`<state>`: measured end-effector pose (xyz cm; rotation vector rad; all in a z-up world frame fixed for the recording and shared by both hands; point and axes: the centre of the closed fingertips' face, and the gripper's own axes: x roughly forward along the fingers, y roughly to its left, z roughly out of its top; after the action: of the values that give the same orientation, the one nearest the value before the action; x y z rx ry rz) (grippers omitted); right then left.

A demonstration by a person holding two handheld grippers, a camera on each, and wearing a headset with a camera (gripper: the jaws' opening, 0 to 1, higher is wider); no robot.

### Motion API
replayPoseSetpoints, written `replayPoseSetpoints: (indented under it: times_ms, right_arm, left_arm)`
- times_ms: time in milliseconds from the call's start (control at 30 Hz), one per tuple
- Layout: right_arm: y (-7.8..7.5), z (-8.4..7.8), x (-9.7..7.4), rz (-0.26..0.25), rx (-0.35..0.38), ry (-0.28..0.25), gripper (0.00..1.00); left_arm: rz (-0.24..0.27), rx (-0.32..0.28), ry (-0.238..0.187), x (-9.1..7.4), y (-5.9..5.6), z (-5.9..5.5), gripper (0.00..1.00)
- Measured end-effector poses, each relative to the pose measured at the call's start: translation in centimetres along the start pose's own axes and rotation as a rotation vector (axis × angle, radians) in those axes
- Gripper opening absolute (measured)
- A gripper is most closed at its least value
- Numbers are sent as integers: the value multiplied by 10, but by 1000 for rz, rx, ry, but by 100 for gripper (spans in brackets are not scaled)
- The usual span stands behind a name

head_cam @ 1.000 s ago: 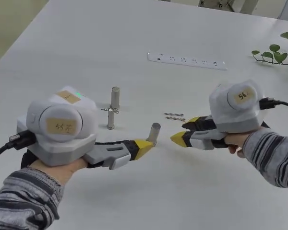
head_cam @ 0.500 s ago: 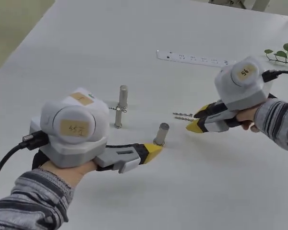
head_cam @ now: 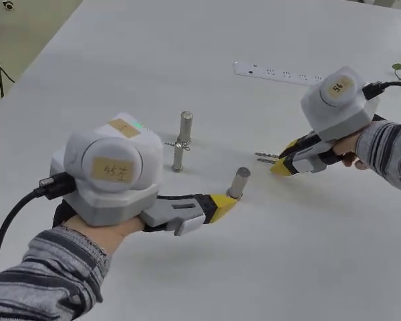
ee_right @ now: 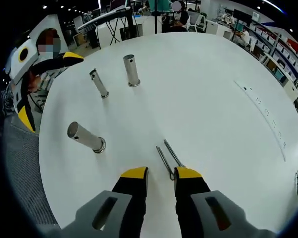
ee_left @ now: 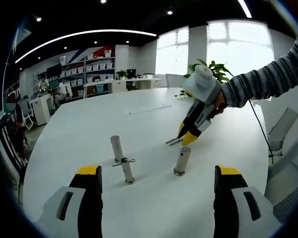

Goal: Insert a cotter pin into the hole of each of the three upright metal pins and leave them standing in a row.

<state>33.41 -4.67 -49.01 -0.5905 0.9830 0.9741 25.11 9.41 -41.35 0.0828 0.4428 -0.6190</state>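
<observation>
Right tongs (ee_right: 161, 174): yellow-tipped jaws narrowly parted, gripping nothing. Two thin loose steel cotter pins (ee_right: 166, 156) lie side by side flat on the white worktop (ee_right: 213, 89). Their near ends sit at the gap between the jaw tips. Contact there: cannot tell.

Key relation: the cotter pins' long axis runs almost straight ahead of the right tongs, angled a little to the left in the right gripper view. A close here would likely pinch across the shafts at the near end.

In the head view the right tongs (head_cam: 281, 167) are at the cotter pins (head_cam: 266, 158), and the left tongs (head_cam: 224, 206) are well apart from them. The pick looks like the right's.

Left tongs (ee_left: 156, 173): jaws spread wide, empty. The nearest bare grey upright metal pin (ee_left: 182, 161) stands just ahead, right of centre.

Behind it a second upright metal pin (ee_left: 126, 171) carries a cotter pin crosswise. A third upright metal pin (ee_left: 118, 148) stands just behind that one.
</observation>
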Motion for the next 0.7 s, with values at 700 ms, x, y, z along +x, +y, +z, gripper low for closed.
replayPoseSetpoints:
  times_ms: [700]
  right_arm:
    - [-10,-1,4,-15,-190,92,0]
  left_arm:
    - [-43,5,17,2,-10,-1,87]
